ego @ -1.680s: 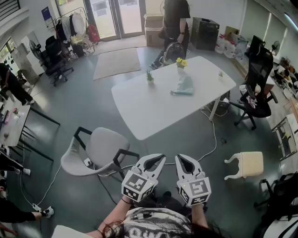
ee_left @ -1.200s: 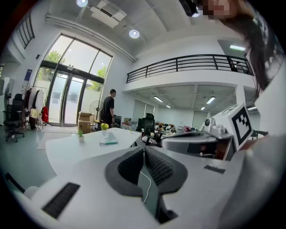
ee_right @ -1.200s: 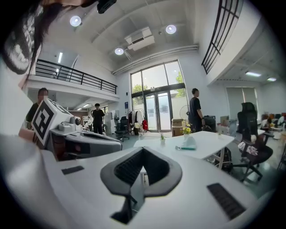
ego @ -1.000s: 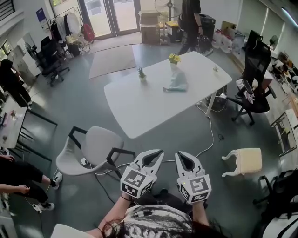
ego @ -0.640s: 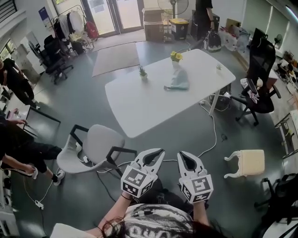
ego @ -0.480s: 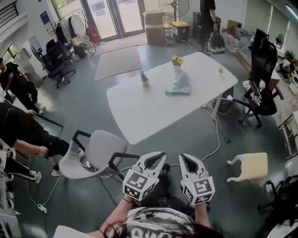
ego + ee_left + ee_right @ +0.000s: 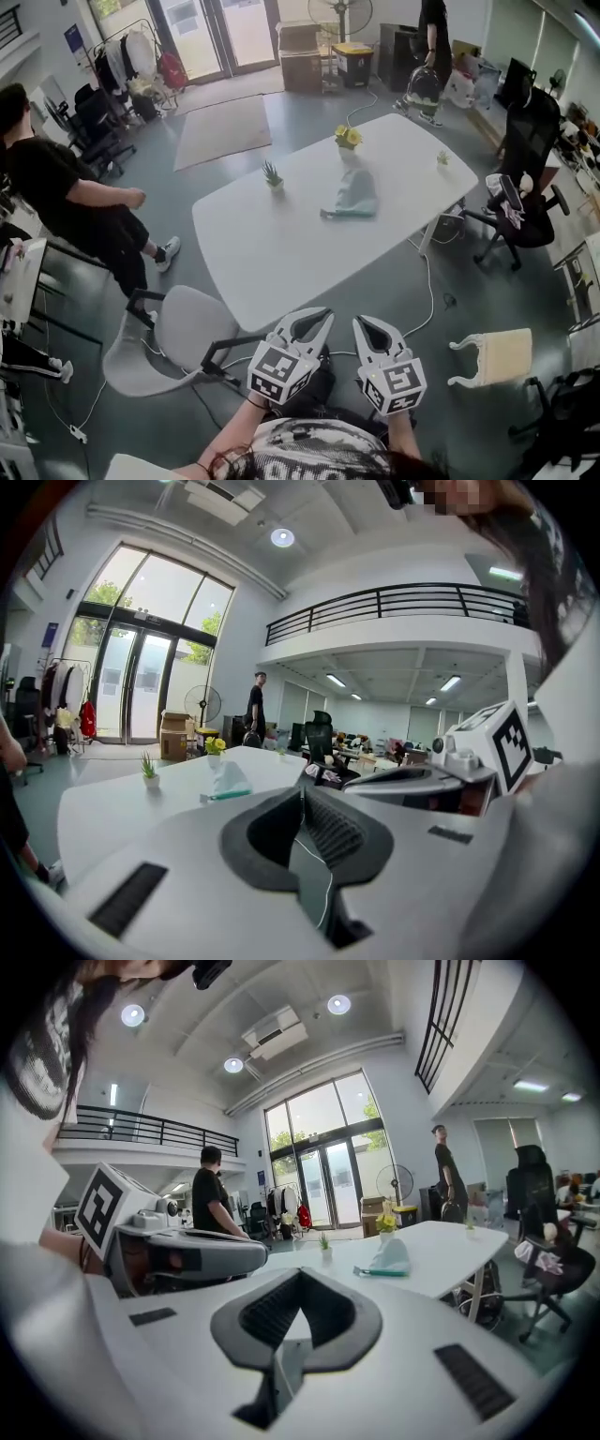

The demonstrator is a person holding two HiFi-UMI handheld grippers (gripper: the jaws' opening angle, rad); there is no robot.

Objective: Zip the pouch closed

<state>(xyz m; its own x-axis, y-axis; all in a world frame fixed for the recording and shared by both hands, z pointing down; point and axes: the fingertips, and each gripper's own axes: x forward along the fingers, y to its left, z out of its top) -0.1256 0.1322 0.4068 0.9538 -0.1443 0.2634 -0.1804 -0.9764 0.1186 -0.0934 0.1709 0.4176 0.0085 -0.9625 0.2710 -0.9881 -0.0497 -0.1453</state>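
The pale teal pouch (image 7: 352, 197) lies on the far half of the white table (image 7: 272, 258), well ahead of both grippers. It also shows as a small shape in the left gripper view (image 7: 228, 782) and the right gripper view (image 7: 386, 1258). My left gripper (image 7: 324, 315) and right gripper (image 7: 360, 322) are held side by side over the floor, short of the table's near edge. Both are shut with nothing between their jaws. In its own view, the left gripper (image 7: 302, 789) has its pads together, as does the right gripper (image 7: 300, 1274).
A grey armchair (image 7: 169, 342) stands left of the grippers at the table's near corner. A person in black (image 7: 75, 206) walks at the left. A small plant (image 7: 273, 175) and yellow flowers (image 7: 348, 138) sit on the table. A cream stool (image 7: 497, 356) and black office chair (image 7: 525, 159) stand at the right.
The table and pouch have drawn a little nearer and shifted left in view. A person in black has walked in at the left. Both grippers stay shut, side by side.
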